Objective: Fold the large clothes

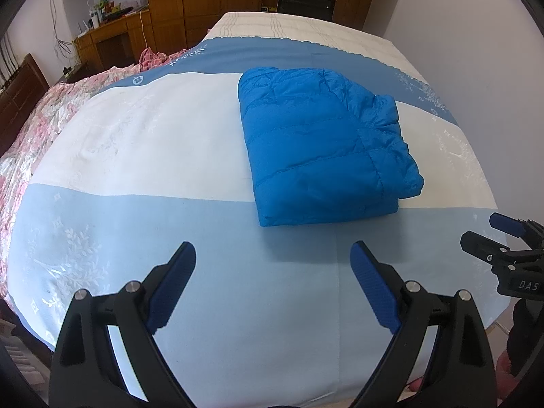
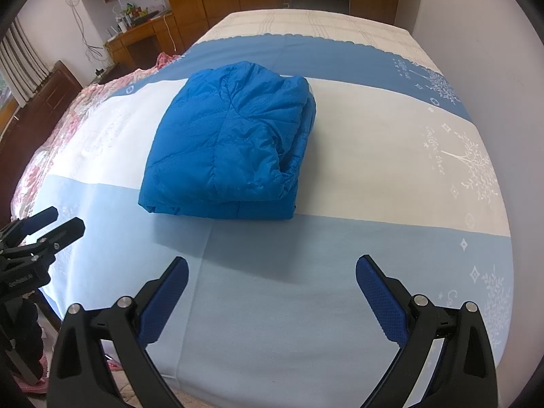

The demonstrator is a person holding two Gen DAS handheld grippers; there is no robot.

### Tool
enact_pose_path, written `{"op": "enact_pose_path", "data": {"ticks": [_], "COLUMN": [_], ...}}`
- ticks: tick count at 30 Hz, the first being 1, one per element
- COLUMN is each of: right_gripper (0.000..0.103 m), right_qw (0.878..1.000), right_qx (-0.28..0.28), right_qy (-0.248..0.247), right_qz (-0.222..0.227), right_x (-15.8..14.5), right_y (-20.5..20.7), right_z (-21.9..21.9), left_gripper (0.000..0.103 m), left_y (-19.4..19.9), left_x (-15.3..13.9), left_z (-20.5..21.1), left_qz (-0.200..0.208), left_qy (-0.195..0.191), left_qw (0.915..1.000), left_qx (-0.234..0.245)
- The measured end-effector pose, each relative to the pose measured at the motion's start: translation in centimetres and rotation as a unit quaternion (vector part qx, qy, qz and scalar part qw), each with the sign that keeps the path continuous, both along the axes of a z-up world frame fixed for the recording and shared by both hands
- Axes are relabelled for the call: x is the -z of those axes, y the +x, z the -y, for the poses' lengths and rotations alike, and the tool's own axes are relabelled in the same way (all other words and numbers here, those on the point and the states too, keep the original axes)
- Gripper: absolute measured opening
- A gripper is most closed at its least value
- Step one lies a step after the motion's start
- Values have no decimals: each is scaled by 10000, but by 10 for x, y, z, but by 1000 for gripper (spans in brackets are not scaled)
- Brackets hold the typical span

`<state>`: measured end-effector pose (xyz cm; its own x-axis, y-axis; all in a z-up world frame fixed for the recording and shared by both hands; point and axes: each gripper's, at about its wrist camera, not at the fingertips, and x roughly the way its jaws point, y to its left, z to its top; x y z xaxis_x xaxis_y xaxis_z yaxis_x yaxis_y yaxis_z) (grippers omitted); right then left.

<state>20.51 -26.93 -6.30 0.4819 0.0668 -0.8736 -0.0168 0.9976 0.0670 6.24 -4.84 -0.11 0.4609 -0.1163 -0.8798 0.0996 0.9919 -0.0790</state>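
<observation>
A bright blue quilted jacket [image 1: 323, 142] [image 2: 227, 142] lies folded into a compact rectangle on the bed, across the white band of the sheet. My left gripper [image 1: 273, 255] hovers open over the pale blue band, short of the jacket's near edge, with nothing between its fingers. My right gripper [image 2: 272, 268] is open too, held apart from the jacket and empty. Each gripper shows at the edge of the other's view: the right one [image 1: 493, 234] at the far right, the left one [image 2: 57, 221] at the far left.
The bed sheet [image 1: 170, 129] has blue and white bands. A pink floral quilt [image 1: 40, 125] is bunched along the bed's left side. A wooden desk [image 1: 108, 37], wardrobes and a door stand behind the bed. A wall [image 2: 493, 51] runs close along the right.
</observation>
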Motion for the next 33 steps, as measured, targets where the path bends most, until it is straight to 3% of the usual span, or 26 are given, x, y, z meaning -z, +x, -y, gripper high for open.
{"op": "enact_pose_path", "data": {"ticks": [33], "right_gripper": [99], "right_qw": [9999], "right_qx": [-60], "right_qy": [-34], "right_qz": [-102], "right_x": [6], "right_y": [3], "right_z": [0], "left_gripper": [91], "left_y": [3], "left_x": [8], "left_z": [-1], "left_qz": [-155], "left_qy": [-4], "left_qw": [9998], "left_qx": [92]}}
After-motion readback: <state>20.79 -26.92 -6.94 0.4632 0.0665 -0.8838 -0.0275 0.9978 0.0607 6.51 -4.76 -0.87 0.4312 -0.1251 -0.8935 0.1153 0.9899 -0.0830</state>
